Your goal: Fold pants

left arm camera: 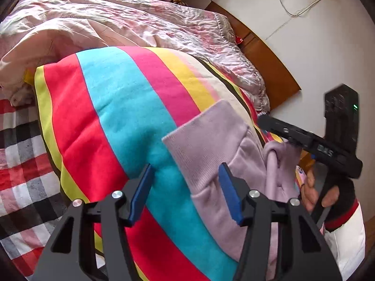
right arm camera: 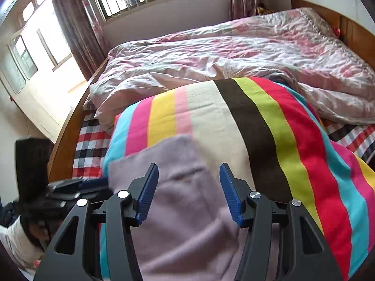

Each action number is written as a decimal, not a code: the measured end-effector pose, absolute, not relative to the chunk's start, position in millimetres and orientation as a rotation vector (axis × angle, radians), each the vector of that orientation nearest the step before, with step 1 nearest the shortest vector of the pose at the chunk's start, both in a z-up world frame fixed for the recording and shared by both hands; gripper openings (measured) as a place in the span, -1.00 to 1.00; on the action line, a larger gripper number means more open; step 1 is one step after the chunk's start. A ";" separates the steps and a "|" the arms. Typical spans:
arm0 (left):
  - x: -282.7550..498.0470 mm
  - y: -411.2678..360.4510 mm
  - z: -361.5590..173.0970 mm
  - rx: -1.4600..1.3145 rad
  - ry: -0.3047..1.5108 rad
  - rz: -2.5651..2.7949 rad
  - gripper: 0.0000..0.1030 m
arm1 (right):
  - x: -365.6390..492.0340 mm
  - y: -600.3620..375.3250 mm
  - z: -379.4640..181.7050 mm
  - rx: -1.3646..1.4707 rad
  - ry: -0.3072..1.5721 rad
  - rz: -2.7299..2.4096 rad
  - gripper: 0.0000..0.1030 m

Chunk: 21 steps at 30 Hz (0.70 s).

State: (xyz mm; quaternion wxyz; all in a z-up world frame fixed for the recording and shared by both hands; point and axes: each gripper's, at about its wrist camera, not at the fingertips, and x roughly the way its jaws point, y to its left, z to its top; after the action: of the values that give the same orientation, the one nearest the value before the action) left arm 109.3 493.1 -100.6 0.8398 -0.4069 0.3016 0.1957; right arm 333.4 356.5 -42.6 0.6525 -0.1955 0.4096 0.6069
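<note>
The left hand-held gripper (left arm camera: 186, 193) hovers with jaws apart and empty, the lilac pants (left arm camera: 211, 154) on the striped blanket (left arm camera: 112, 121) just beyond its right finger. The right hand-held gripper (right arm camera: 188, 193), likewise apart, hangs over the pants; any grab risks pinching blanket too.

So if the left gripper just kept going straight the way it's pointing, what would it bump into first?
Probably the lilac pants lying on the striped blanket; the open left gripper aims at their near edge, though depth is hard to judge.
</note>
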 end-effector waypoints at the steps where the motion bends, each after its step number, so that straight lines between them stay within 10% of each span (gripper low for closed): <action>1: 111.7 494.4 -101.2 -0.856 0.648 0.420 0.11 | 333.6 364.7 -49.4 -0.481 0.945 1.372 0.03; 6: 127.4 486.7 -105.6 -0.777 0.700 0.471 0.11 | 321.3 362.2 -71.4 -0.556 0.917 1.380 -0.35; 8: 122.1 483.3 -102.6 -0.778 0.663 0.494 -0.89 | 316.4 355.5 -61.9 -0.563 0.848 1.354 -0.69; 21: 123.0 486.4 -88.8 -0.710 0.642 0.584 -0.90 | 319.2 371.7 -55.1 -0.509 0.818 1.259 -0.71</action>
State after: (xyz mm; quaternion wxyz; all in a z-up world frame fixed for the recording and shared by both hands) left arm 123.0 486.4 -88.8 0.8469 -0.3367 0.3044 0.2771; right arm 319.2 371.7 -55.1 0.7020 -0.2288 0.3673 0.5656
